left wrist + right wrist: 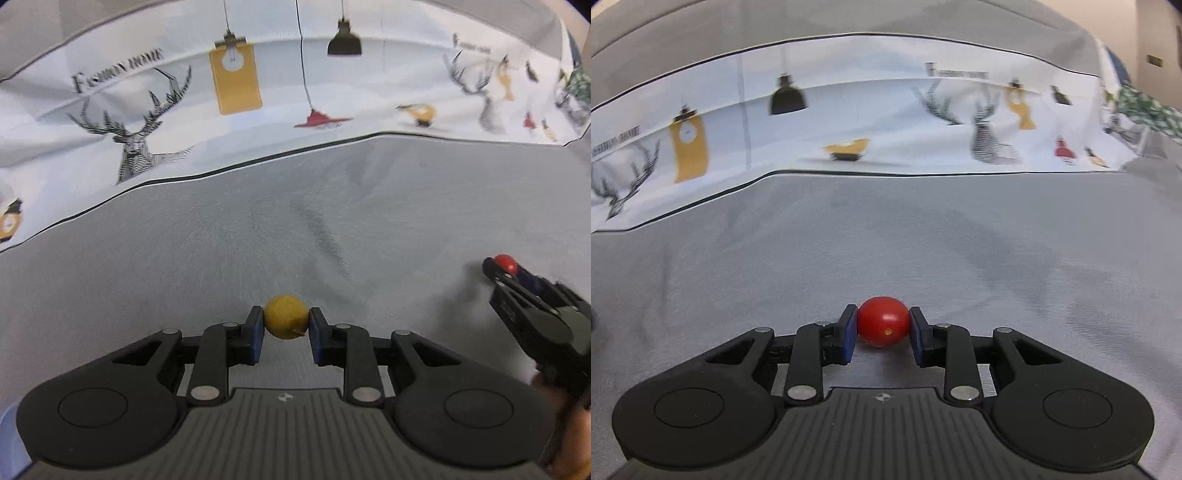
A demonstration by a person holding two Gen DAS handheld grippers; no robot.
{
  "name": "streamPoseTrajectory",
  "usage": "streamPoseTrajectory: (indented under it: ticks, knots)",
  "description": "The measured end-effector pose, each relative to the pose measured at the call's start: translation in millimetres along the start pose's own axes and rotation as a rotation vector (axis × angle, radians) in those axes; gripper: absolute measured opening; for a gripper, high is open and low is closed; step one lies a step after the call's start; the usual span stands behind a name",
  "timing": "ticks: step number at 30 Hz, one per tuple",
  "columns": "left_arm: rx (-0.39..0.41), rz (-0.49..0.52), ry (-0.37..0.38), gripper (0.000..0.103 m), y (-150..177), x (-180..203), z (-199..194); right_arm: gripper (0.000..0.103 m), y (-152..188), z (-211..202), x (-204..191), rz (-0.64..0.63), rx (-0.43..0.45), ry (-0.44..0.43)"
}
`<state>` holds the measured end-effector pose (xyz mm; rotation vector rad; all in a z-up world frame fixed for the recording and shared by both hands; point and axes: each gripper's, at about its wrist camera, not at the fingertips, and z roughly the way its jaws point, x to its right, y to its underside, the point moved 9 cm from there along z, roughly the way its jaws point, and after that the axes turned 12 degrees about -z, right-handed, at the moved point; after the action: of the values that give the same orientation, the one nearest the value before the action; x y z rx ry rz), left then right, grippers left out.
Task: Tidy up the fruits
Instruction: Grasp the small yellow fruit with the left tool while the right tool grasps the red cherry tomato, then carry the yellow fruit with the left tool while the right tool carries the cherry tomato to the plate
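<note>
Grey woven cloth (pixel 258 229) is seen covering the work surface in both wrist views. A small yellow fruit (pixel 286 316), round and speckled with a stub at its lower right, is clamped between the blue pads (pixel 255 334) of the left gripper (pixel 286 323), both pads pressed against its sides. A red cherry tomato (pixel 883 326) is likewise pinched between the two blue pads (pixel 849 332) of the right gripper (pixel 882 328). In the left wrist view the right gripper is observed at the right edge, near the cloth, with the red fruit at its tip, well apart from the yellow fruit. A white printed cloth (pixel 280 110) with deer heads, hanging lamps and lettering is noted along the far side. Whether either fruit is resting on the grey cloth cannot be told.
</note>
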<state>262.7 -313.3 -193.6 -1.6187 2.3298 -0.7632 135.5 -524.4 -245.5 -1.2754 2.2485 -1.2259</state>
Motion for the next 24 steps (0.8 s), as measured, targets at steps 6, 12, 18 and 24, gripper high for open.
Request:
streamPoseTrajectory:
  ticks: [6, 12, 18, 24]
  knots:
    - [-0.009, -0.054, 0.055, 0.028, 42, -15, -103, 0.031, -14, -75, 13, 0.088, 0.022, -0.031]
    - [-0.003, -0.091, 0.024, 0.028, 101, -61, -194, 0.031, -14, -205, -39, 0.016, 0.082, -0.248]
    - [0.02, -0.158, -0.062, 0.028, 161, -121, -269, 0.031, 0, -324, -110, -0.081, 0.085, -0.537]
    - [0.098, -0.225, -0.122, 0.028, 212, -164, -323, 0.031, 6, -413, -162, -0.213, 0.112, -0.722]
